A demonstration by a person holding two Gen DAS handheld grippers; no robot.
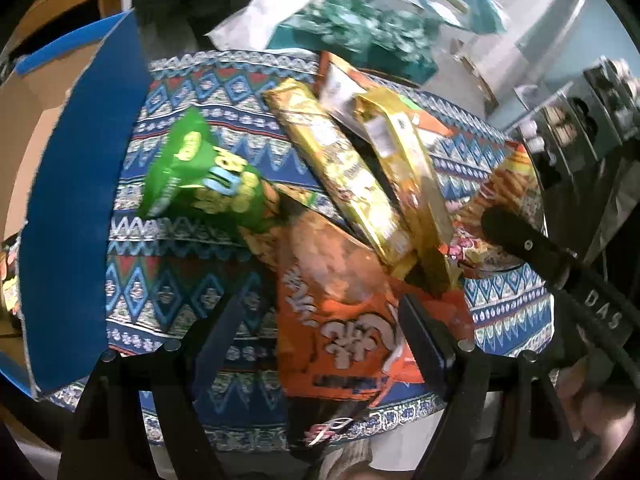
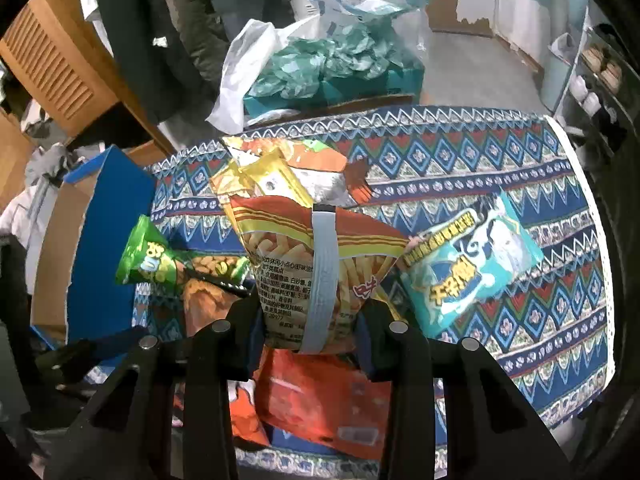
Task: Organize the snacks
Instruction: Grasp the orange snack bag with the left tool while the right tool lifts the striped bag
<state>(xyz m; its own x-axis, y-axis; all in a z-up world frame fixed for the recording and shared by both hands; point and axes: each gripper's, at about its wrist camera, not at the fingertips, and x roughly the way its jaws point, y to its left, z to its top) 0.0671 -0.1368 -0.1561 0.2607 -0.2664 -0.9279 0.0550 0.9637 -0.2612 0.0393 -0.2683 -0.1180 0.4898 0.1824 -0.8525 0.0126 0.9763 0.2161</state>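
Right wrist view: the right claw [image 2: 310, 320] is clamped on the fries bag [image 2: 316, 264], lifted above the pile on the patterned tabletop [image 2: 500, 160]. It looks light, puffy and crinkly, likely slippery; pinch a sealed edge. The left claw [image 1: 316, 344] gapes around the orange bag [image 1: 340, 304].

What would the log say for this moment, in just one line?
right gripper: shut on fries bag | left gripper: open around orange bag | box: left of table
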